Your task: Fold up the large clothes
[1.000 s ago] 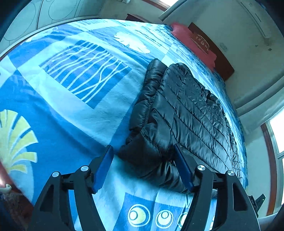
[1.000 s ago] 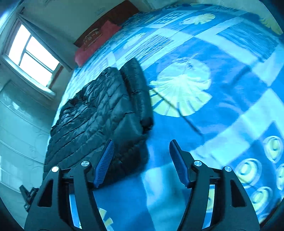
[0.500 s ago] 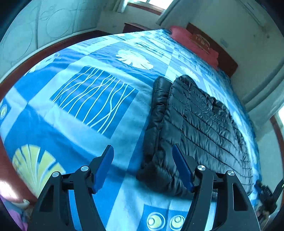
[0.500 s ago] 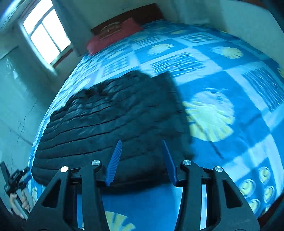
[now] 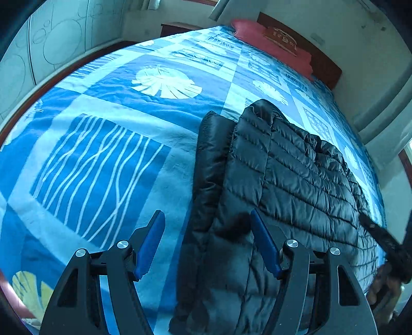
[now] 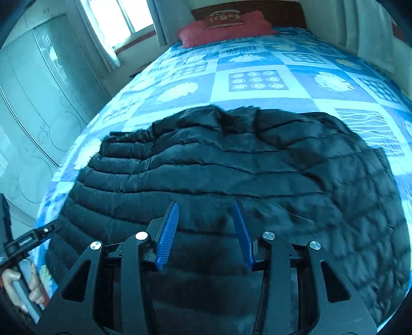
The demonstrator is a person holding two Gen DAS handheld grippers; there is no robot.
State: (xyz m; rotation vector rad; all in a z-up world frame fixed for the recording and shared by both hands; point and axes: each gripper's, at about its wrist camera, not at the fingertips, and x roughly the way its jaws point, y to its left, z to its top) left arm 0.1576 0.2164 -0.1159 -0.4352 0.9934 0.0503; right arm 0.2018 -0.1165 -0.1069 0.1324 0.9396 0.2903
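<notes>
A black quilted puffer jacket [image 5: 296, 180] lies flat on the blue patterned bedspread [image 5: 108, 159], with one sleeve [image 5: 211, 165] folded along its left side. My left gripper [image 5: 207, 224] is open and empty, hovering over the jacket's near left corner. In the right wrist view the jacket [image 6: 231, 167] spreads wide across the bed. My right gripper [image 6: 206, 214] is open and empty, just above the jacket's near edge.
A red pillow [image 6: 226, 25] and dark headboard [image 5: 324, 61] stand at the bed's far end. A pale wardrobe [image 6: 38, 108] and a window [image 6: 116, 18] are on the left. The other hand-held gripper [image 6: 28, 239] shows at the frame edge, and likewise in the left view [image 5: 383, 239].
Both grippers pulled back and up from the jacket. The right gripper swung left from the bedspread to over the jacket's middle and its jaws narrowed a little. The left gripper stayed open.
</notes>
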